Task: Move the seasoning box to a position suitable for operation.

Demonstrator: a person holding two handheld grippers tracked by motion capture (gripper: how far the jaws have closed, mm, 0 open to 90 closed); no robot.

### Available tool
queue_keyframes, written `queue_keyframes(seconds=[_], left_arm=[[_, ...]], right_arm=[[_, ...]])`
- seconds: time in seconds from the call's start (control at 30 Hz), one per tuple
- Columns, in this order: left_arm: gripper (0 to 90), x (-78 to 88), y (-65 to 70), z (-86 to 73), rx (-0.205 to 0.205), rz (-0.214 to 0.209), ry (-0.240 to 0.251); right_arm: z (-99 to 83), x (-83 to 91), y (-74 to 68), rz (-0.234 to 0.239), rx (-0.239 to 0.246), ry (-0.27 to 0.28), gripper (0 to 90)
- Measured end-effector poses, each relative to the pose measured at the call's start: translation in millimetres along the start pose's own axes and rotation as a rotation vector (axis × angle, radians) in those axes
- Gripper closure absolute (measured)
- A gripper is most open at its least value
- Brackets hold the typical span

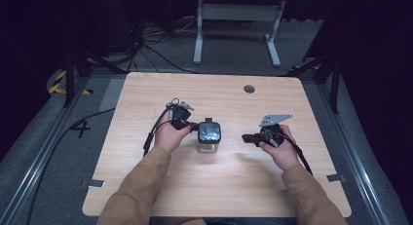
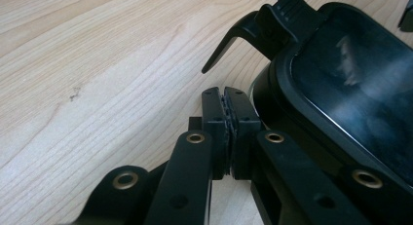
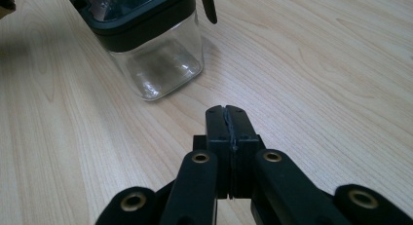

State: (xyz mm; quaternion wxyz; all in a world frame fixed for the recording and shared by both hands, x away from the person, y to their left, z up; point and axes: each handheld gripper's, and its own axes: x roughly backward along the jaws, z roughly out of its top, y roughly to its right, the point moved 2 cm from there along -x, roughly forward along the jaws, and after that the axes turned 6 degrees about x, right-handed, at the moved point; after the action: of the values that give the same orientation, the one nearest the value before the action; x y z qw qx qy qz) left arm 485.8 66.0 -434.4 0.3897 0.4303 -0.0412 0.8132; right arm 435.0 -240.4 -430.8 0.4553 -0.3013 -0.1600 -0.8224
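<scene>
Jar (image 1: 208, 136): clear square glass body, black lid with a glossy top. Left gripper (image 1: 191, 126), jaws together and empty, sits just beside its lid; right gripper (image 1: 247, 137), jaws also together and empty, lies apart. Jar stands mid-table (image 1: 146, 186). The right gripper view shows the glass walls (image 3: 160, 64); the left gripper view shows the lid's raised latch (image 2: 253, 32).

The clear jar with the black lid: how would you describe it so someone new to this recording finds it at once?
On the light wooden table, look near the middle, between the person's two hands. There stands a small square clear glass jar with a black lid, just beside the left gripper. It is the only transparent thing on the table, with a black latch sticking out from its lid.
</scene>
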Motion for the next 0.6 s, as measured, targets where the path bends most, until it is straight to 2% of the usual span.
queue_keyframes(seconds=[0.1,0.13,0.17,0.27,0.4,0.47,0.6], left_arm=[[84.7,2.0,-1.2,-1.5,0.001,0.011,0.015],[84.7,5.0,-2.2,-1.9,-0.001,0.012,0.006],[84.0,6.5,-2.8,-2.7,0.005,0.014,0.021],[81.6,18.6,-6.0,-4.2,0.008,0.015,0.028],[79.7,34.9,-3.9,-3.2,0.008,-0.034,0.079],[80.2,42.8,-1.7,-1.1,0.029,-0.079,0.12],[83.5,50.4,1.3,4.0,0.029,-0.129,0.149]], right_arm=[[1.3,2.2,1.2,-0.001,0.0,0.005,90.0],[1.3,2.2,1.2,-0.001,0.0,0.005,90.0],[2.1,2.7,1.6,-0.001,0.0,0.008,90.0],[5.3,3.3,2.3,0.002,0.006,0.018,90.0],[9.2,2.2,1.8,0.009,0.013,0.022,90.0],[10.7,1.6,1.3,0.012,0.016,0.024,90.0],[13.0,1.2,-0.9,0.019,0.023,0.026,90.0]])
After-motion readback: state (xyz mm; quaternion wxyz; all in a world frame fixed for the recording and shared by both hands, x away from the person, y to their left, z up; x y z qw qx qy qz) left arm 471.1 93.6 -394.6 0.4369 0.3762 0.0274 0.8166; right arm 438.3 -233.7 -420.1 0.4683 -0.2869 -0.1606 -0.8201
